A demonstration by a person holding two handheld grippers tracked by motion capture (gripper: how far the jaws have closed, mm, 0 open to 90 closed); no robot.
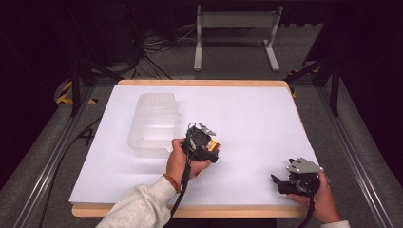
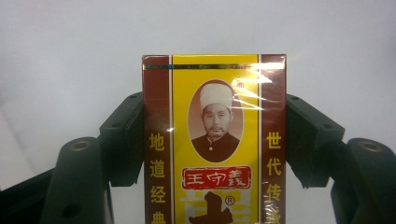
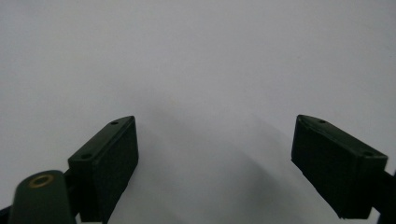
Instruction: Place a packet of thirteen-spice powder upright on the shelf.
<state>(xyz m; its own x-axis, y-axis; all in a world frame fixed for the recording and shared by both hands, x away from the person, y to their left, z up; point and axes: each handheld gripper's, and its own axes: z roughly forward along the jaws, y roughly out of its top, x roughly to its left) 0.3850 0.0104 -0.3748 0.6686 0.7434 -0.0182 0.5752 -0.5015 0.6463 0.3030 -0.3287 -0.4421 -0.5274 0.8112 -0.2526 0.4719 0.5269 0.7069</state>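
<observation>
Nearest the person, at the front right corner of the desk (image 1: 266,109), the right tongs (image 1: 275,182) rest low over the white surface with their jaws spread wide and nothing between them. In the right gripper view the two black pads stand well apart over bare white.

A little farther in, left of centre, the left tongs (image 1: 216,148) are clamped on a small box (image 2: 214,140), held just above the desk. In the left gripper view the jaws press against the box's two long side edges, about midway up. The box is a flat rectangular carton, yellow with dark red borders, an oval portrait and Chinese lettering, wrapped in glossy clear film that throws bright glare.

It looks light and fairly stiff, though thin card could dent under hard pressure. The film is likely slippery, so a grip across the narrow sides, as here, seems safest.

Beyond the left hand (image 1: 178,161), toward the back left, stands a clear plastic container (image 1: 153,124), ribbed, cloudy and thin-walled, probably flexible. The desk has a smooth matte white top edged with pale wood.
</observation>
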